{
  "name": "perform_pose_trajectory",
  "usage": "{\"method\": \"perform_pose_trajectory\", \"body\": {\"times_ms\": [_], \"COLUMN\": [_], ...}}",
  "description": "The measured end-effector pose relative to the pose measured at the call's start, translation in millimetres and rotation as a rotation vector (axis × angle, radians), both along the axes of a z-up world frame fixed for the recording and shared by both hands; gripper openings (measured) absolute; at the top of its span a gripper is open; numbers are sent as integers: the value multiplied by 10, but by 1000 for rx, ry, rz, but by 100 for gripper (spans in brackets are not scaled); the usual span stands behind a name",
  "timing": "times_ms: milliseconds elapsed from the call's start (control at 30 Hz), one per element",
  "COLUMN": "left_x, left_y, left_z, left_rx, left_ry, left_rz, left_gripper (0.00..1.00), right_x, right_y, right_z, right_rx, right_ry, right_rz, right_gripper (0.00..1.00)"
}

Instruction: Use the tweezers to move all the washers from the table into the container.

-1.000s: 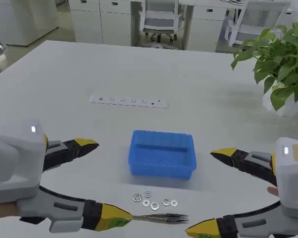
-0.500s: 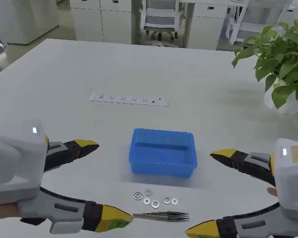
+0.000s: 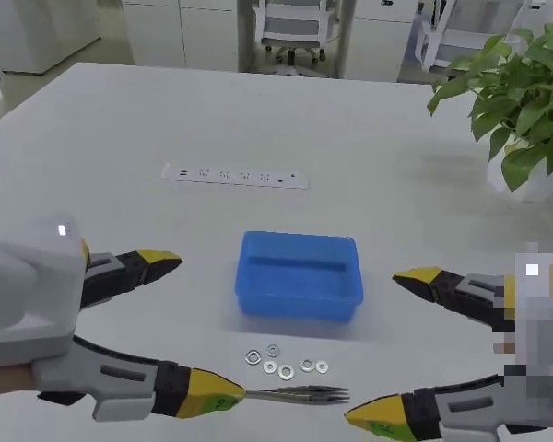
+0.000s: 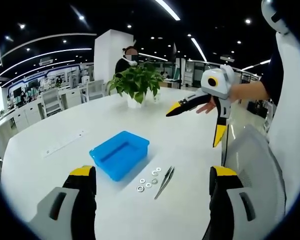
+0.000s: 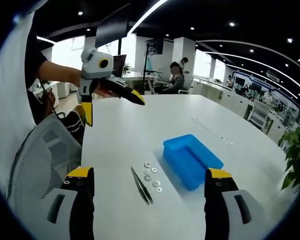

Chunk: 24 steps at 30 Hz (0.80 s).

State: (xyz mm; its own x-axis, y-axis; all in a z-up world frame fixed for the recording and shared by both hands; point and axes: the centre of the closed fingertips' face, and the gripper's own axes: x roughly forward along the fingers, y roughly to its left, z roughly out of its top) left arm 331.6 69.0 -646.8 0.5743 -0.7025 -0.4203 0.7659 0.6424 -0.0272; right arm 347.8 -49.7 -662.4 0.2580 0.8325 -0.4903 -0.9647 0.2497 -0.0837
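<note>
1. The task is at its opening step, by my judgement; the slim metal tweezers [image 3: 300,394] lie flat on the white table [image 3: 120,120], not yet picked up, near the front edge and pointing left to right.
2. Six small silver ring washers [image 3: 286,364] lie in a loose cluster on the table, just beyond the tweezers and just in front of the blue rectangular plastic container [image 3: 295,304]; so no washer has been transferred yet.
3. The left gripper [image 3: 211,327] has its tongs spread wide and holds nothing; in the head view its nearer yellow tip sits right beside the left end of the tweezers, though I cannot tell whether it touches them.
4. The right gripper [image 3: 370,345] is likewise spread wide and empty; its nearer tip sits just right of the tweezers, and the two grippers flank the washers and the container from either side.
5. The next move calls for one gripper to come down over the tweezers and close across their arms near the handle end, so the fine tips stay free; the thin tool lying flat may slide or roll when pinched, so a low, square approach seems wise.
6. After that, each washer needs a gentle squeeze at its rim; they are small, flat and likely to skid.
</note>
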Motion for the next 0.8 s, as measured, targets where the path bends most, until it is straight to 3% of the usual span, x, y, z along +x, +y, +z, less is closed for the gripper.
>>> {"method": "perform_pose_trajectory", "body": {"times_ms": [800], "left_x": [47], "left_y": [-48], "left_z": [-170], "left_rx": [13], "left_ry": [12], "left_rz": [-16], "left_gripper": [99], "right_x": [79], "right_y": [-33], "right_z": [-99], "right_rx": [-4], "right_ry": [18], "right_rz": [-35], "right_gripper": [89]}}
